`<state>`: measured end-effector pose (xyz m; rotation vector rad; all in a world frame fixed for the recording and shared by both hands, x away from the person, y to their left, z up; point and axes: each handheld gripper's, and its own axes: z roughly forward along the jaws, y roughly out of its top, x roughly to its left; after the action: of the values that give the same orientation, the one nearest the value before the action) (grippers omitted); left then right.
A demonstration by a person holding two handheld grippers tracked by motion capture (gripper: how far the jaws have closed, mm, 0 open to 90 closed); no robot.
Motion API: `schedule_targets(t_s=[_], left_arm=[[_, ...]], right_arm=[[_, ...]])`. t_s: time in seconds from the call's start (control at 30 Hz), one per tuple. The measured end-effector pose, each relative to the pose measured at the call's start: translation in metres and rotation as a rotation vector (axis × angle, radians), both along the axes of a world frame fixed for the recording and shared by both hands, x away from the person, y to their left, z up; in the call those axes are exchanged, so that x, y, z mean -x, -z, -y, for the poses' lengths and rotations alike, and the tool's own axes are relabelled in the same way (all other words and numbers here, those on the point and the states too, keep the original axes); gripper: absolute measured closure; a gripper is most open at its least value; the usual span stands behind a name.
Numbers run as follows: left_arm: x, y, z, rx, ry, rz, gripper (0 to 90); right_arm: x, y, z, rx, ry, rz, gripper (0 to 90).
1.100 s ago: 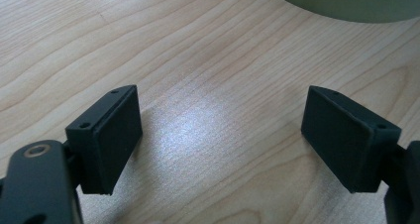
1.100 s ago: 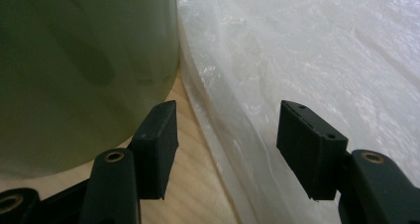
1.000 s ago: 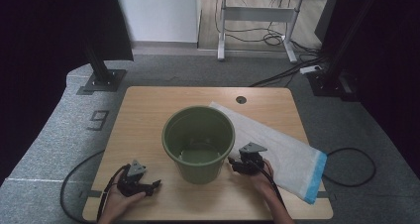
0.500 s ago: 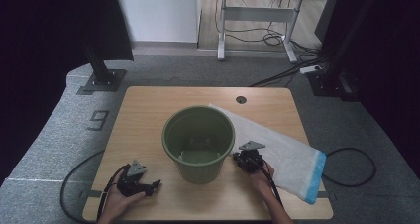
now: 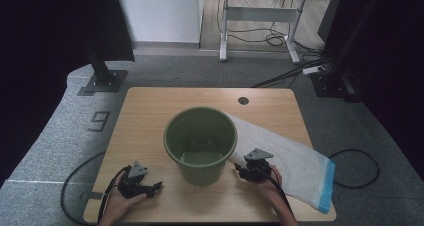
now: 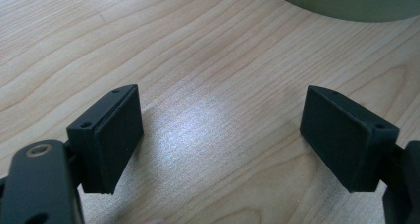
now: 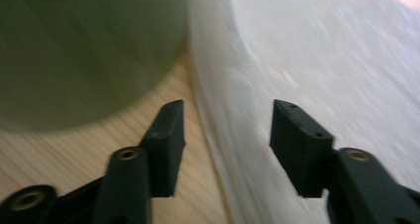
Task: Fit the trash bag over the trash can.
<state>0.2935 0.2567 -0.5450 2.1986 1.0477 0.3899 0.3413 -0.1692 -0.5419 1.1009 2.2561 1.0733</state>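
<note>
The bucket (image 5: 200,143), green and upright on the table (image 5: 145,111), stands between the two grippers, just left of the right gripper (image 5: 242,172) and well right of the left gripper (image 5: 152,188). The white bag (image 5: 290,158) lies flat under and beyond the right gripper, whose jaws gape over its near edge, empty. The left gripper's jaws stand wide apart over bare wood, holding nothing.

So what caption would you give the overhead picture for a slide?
Person's two handheld grippers, left and right, flank a green bucket beside a white bag on a wooden table.
</note>
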Motion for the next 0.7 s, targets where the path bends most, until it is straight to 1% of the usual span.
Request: schedule_targets(t_s=[0.03,0.1,0.13,0.17,0.2,0.23,0.3,0.37,0.4,0.5,0.6,0.63,0.67,0.7], left_arm=[[0.000,0.000,0.000,0.000,0.000,0.000,16.1],[0.000,0.000,0.000,0.000,0.000,0.000,16.1],[0.000,0.000,0.000,0.000,0.000,0.000,16.1],[0.000,0.000,0.000,0.000,0.002,0.000,16.2],[0.000,0.000,0.000,0.000,0.002,0.001,16.2],[0.000,0.000,0.000,0.001,0.002,0.001,16.3],[0.000,0.000,-0.001,0.000,0.003,0.001,16.3],[0.000,0.000,-0.001,0.000,0.004,0.000,16.5],[0.000,0.000,-0.001,0.000,0.004,0.001,16.5],[0.000,0.000,-0.001,0.000,0.003,0.002,16.7],[0.000,0.000,-0.001,0.000,0.003,0.001,16.7],[0.000,0.000,-0.001,0.000,0.002,0.002,16.7],[0.000,0.000,-0.001,0.000,0.002,0.002,16.7],[0.000,0.000,-0.001,0.000,0.001,0.002,16.8]], right_arm=[[-0.001,-0.001,-0.004,-0.011,-0.013,0.010,43.4],[-0.006,0.000,-0.012,-0.008,-0.031,0.023,41.8],[-0.009,0.001,-0.014,-0.008,-0.038,0.019,41.8],[-0.011,0.002,-0.016,-0.008,-0.036,0.011,41.8],[-0.014,0.004,-0.018,0.002,-0.029,0.004,42.0],[-0.016,0.005,-0.018,0.005,-0.027,0.003,42.7],[-0.020,0.008,-0.018,-0.001,-0.024,-0.003,43.8],[-0.024,0.010,-0.020,-0.002,-0.031,-0.019,49.0],[-0.024,0.010,-0.020,-0.002,-0.031,-0.019,49.0],[-0.026,0.010,-0.021,-0.015,-0.022,-0.027,60.0],[-0.029,0.010,-0.017,-0.020,-0.006,-0.026,76.2],[-0.031,0.010,-0.014,-0.026,0.012,-0.034,84.8],[-0.031,0.010,-0.014,-0.026,0.012,-0.034,84.8],[-0.031,0.008,-0.012,-0.044,0.020,-0.033,87.1]])
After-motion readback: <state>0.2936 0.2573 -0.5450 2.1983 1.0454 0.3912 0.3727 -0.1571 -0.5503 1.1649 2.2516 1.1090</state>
